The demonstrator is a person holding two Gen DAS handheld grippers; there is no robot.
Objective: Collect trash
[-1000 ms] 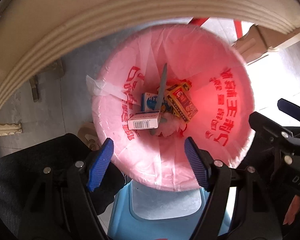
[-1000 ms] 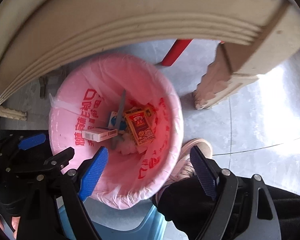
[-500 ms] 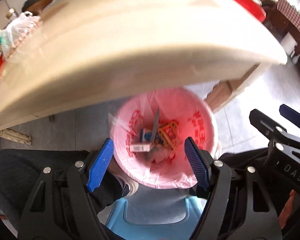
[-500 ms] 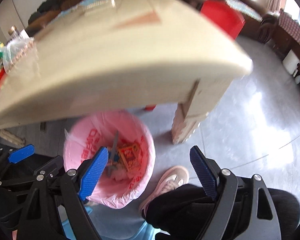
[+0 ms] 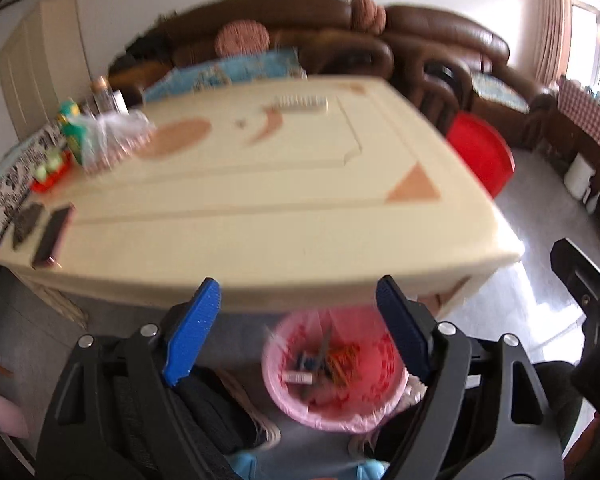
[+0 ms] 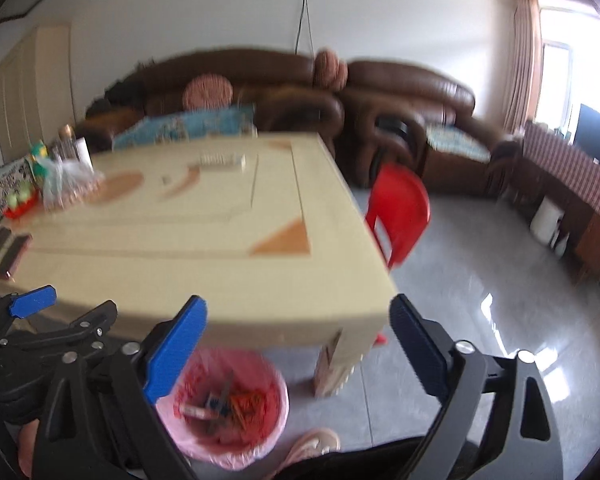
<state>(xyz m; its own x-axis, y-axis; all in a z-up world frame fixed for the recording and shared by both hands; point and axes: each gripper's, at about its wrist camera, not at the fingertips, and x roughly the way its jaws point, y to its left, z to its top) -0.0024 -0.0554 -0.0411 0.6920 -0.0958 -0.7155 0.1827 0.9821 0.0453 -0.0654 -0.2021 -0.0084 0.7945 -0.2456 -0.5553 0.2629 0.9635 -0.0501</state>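
Left gripper [image 5: 296, 324] and right gripper [image 6: 296, 340]: jaws wide apart and empty, having just been opening. Pink-lined bin [image 5: 332, 416] of trash [image 5: 320, 364] sits low centre, under the table [image 5: 260, 208] edge.

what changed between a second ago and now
Both grippers, left gripper and right gripper, rose from over the pink-lined trash bin to above the cream table, jaws just opening wider, nothing between them. The trash in the bin stayed put.
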